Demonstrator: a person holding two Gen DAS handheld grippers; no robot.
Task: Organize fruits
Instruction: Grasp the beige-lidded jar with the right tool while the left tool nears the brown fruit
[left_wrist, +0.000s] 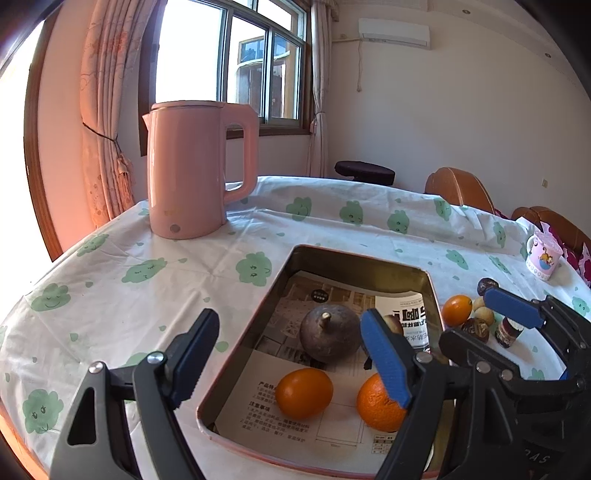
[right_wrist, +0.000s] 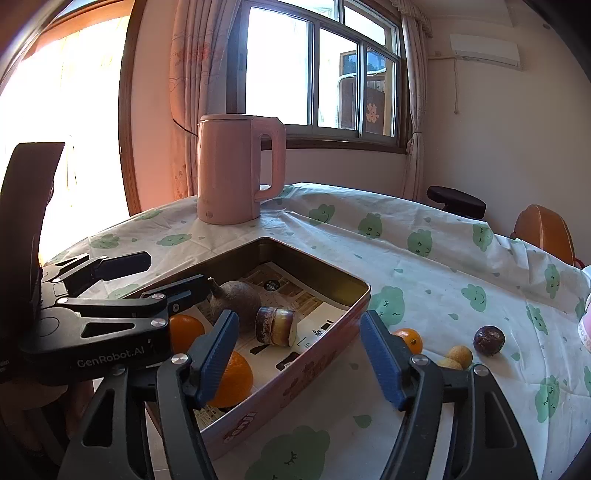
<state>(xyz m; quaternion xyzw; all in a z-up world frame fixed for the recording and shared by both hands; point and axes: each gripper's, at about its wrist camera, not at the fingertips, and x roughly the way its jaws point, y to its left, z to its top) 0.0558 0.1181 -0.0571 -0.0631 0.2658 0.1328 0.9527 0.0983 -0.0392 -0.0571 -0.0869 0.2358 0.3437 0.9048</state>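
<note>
A metal tin (left_wrist: 369, 267) (right_wrist: 332, 264) lined with printed paper holds a brown stemmed fruit (left_wrist: 330, 334) (right_wrist: 236, 301), two oranges (left_wrist: 303, 392) (left_wrist: 380, 404) and a cut cane piece (right_wrist: 275, 326). My left gripper (left_wrist: 291, 358) (right_wrist: 153, 277) stands open above the tin's near end, nothing between its pads. My right gripper (right_wrist: 301, 360) (left_wrist: 489, 326) is open over the tin's right wall, also holding nothing. On the cloth to the right lie another orange (left_wrist: 457, 309) (right_wrist: 410, 338), small tan fruits (left_wrist: 480, 312) (right_wrist: 460, 356), a dark round fruit (left_wrist: 487, 286) (right_wrist: 489, 339), a wrinkled brown fruit (left_wrist: 476, 330) and a second cane piece (left_wrist: 508, 332).
A pink kettle (left_wrist: 195, 170) (right_wrist: 236, 170) stands at the back left of the table, beyond the tin. A cartoon cup (left_wrist: 543, 258) sits near the right edge. Orange chair backs (left_wrist: 458, 188) (right_wrist: 545, 230) and a dark stool (left_wrist: 364, 171) stand behind the table.
</note>
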